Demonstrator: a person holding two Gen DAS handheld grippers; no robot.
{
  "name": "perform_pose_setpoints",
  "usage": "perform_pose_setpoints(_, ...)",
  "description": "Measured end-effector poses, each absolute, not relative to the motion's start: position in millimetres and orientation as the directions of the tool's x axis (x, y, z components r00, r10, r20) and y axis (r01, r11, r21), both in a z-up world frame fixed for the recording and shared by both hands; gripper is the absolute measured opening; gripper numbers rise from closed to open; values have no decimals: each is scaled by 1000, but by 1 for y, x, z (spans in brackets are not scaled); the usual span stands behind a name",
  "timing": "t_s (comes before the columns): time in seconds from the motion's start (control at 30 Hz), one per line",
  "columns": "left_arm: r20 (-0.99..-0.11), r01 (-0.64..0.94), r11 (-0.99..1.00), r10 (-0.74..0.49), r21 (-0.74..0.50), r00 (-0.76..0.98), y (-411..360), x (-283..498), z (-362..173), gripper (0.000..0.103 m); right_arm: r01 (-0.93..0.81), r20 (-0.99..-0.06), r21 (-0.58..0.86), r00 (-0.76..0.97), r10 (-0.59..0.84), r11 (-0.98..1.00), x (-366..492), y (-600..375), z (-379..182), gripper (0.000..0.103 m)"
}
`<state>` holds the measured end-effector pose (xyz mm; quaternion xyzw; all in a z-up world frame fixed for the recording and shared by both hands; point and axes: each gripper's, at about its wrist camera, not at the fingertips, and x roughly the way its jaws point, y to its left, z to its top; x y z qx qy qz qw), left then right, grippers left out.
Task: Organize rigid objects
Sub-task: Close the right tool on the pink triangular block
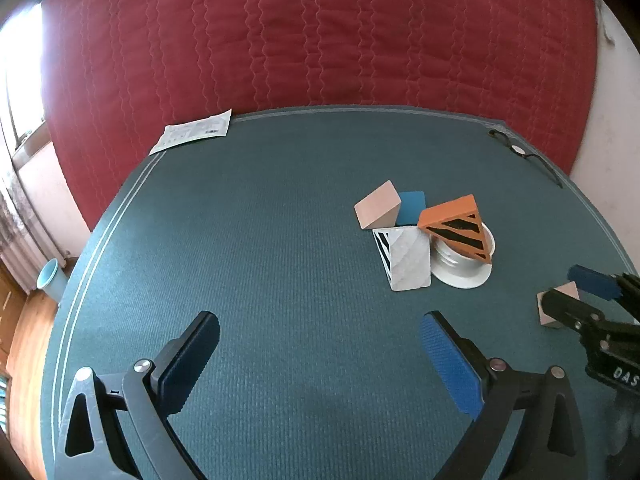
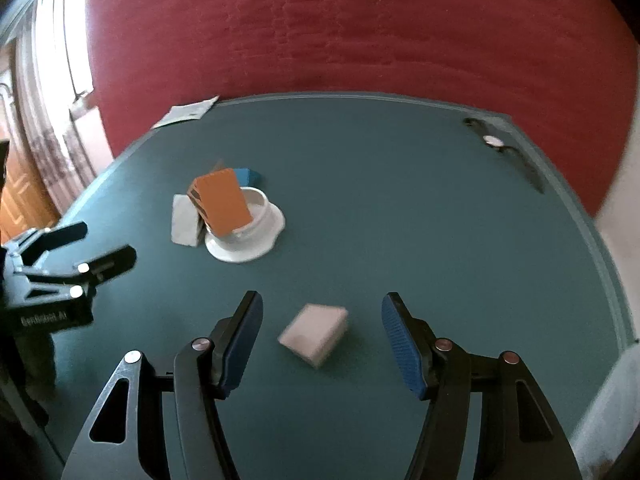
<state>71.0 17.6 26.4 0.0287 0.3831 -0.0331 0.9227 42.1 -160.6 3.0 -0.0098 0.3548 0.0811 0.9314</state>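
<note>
On the teal mat a cluster stands together: a pale pink wedge [image 1: 378, 206], a blue block [image 1: 412, 208], a white block with black stripes [image 1: 408, 258], and an orange black-striped wedge [image 1: 456, 224] leaning in a white cup on a saucer [image 1: 464, 268]. My left gripper [image 1: 320, 340] is open over bare mat, short of the cluster. Another pale block [image 2: 314, 334] lies on the mat between the fingers of my right gripper [image 2: 322, 320]. That gripper is open and neither pad touches the block. It also shows at the right edge of the left wrist view, the right gripper [image 1: 560, 285].
A printed paper sheet [image 1: 192, 134] lies at the mat's far left corner. A pair of glasses [image 1: 524, 154] rests at the far right corner. A red quilted cover [image 1: 320, 40] rises behind the mat. A light blue cup [image 1: 50, 280] sits on the floor to the left.
</note>
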Motion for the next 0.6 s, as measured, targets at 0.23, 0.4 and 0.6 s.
perform_pose_setpoints(0.23,-721,74,997,-43,12,692,20,73,23,102,-221,-684,67,700,207,973,44,-154,-8,60)
perform_pose_setpoints(0.4,-723,73,997,-41,14,689,19,71,22,102,-248,-690,35,695,203,968,26,-150,-12,54)
perform_pose_setpoints(0.6,-722,72,997,-35,21,691,17,70,22,102,-245,-701,16,689,186,969,22,-145,-12,51)
